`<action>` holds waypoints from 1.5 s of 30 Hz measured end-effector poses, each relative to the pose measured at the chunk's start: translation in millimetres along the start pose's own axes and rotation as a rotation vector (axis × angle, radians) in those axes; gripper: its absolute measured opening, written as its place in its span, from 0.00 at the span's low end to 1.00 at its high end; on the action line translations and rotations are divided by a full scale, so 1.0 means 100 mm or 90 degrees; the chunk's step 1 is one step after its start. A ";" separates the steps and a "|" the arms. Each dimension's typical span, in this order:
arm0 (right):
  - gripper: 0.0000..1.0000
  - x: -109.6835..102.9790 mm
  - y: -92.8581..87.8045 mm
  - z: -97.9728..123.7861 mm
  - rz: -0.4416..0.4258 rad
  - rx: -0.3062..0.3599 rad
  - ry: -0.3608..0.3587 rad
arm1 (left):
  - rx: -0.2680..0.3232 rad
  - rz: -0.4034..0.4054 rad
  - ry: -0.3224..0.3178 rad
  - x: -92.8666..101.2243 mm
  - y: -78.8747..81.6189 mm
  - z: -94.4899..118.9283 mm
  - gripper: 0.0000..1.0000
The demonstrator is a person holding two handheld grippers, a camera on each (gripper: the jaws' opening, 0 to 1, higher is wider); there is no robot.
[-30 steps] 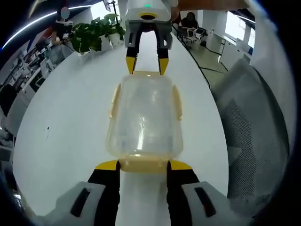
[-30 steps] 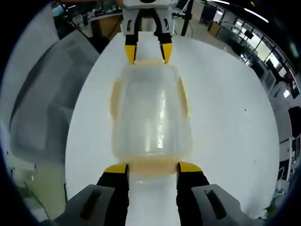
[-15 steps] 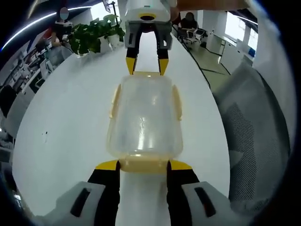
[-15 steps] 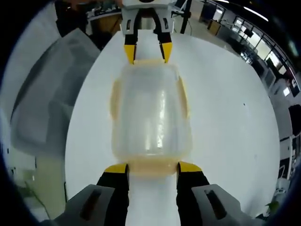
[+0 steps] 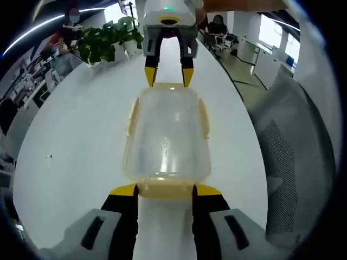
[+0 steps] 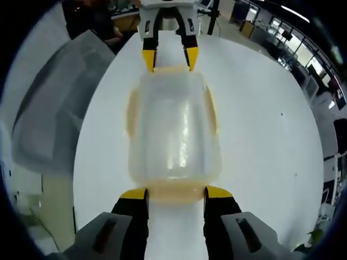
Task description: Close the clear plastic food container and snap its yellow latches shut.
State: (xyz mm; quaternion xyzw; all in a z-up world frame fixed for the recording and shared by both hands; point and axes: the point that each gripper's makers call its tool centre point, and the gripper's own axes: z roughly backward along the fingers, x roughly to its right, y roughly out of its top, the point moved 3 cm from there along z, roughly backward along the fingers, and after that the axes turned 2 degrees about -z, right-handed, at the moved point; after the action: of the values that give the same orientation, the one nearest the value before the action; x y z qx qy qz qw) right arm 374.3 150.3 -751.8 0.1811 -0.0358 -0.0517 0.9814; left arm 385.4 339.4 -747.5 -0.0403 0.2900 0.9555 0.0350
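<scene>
1. Both tongs hold their stations as they did a second ago: the left gripper (image 5: 165, 189) stands wide at the container's near end latch, and the right gripper (image 6: 169, 193) stands wide at the opposite end, neither clamping anything.
2. Nothing on the table has shifted; only the views drift a little, so the end latches look ready to press, likely the step in hand.
3. Between the two grippers, the clear rounded-rectangular plastic food container (image 5: 166, 135) rests on the smooth white oval table (image 5: 76, 141), lid on.
4. Its translucent walls look glossy; the pale yellow plastic side latches (image 6: 211, 111) lie flat against the long sides.
5. Grey mesh chair fabric (image 5: 295, 157) sits beside the table.
</scene>
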 end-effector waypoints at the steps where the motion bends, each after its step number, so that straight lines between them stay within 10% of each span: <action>1: 0.38 0.00 0.00 0.00 -0.001 -0.001 0.002 | 0.000 0.001 -0.002 0.00 0.00 0.00 0.37; 30: 0.43 -0.03 -0.13 0.01 -0.020 -0.006 0.016 | -0.015 0.004 0.002 0.03 -0.10 -0.06 0.43; 45: 0.41 -0.16 -0.07 0.18 -0.212 0.047 -0.039 | 0.027 0.191 0.078 0.02 0.06 0.13 0.40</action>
State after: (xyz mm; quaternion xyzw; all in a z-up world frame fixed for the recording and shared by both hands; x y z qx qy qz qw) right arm 356.3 139.6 -738.7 0.2188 -0.0368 -0.2179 0.9504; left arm 382.1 341.8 -733.9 -0.0542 0.3145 0.9394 -0.1253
